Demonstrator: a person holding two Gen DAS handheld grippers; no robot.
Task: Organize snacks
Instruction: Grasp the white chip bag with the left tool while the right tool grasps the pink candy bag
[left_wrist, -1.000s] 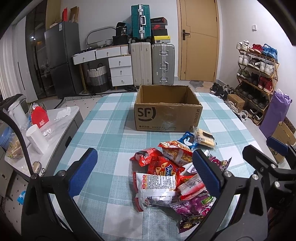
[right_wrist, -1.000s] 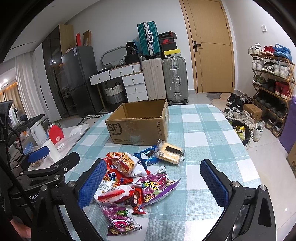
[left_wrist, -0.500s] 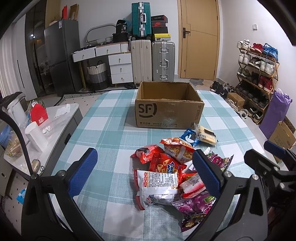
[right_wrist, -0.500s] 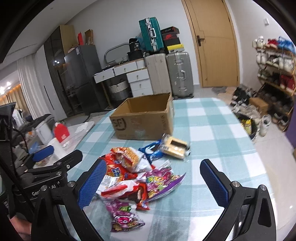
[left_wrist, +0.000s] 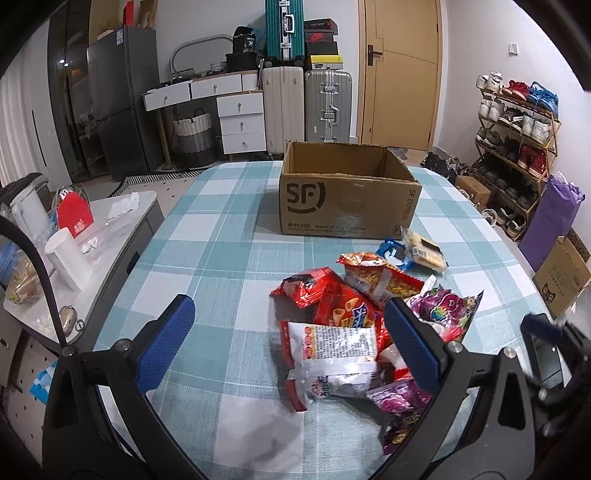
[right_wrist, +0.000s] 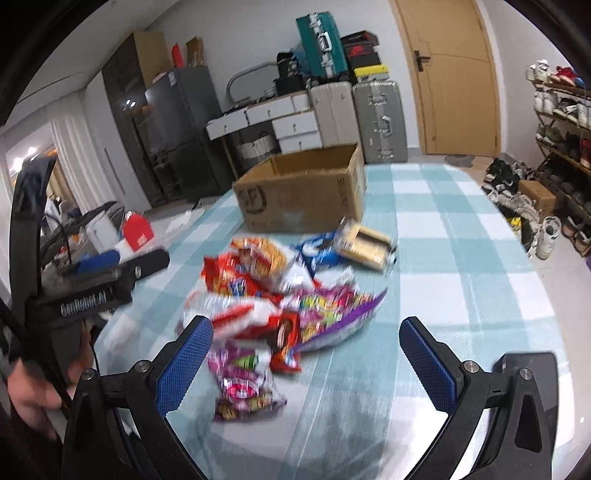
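Your tablecloth (left_wrist: 221, 236) is a teal, pale-blue and white check, and on it stands a plain brown cardboard box (left_wrist: 347, 199) with black print. The snack heap runs mostly red and orange, with a red-edged white packet (left_wrist: 332, 350), a purple candy bag (left_wrist: 443, 310) dotted in bright colours, a blue biscuit pack (left_wrist: 391, 254) and a pale yellow wafer pack (left_wrist: 424, 251). Both your grippers are black with blue dimpled pads (left_wrist: 166, 343) (right_wrist: 428, 365).
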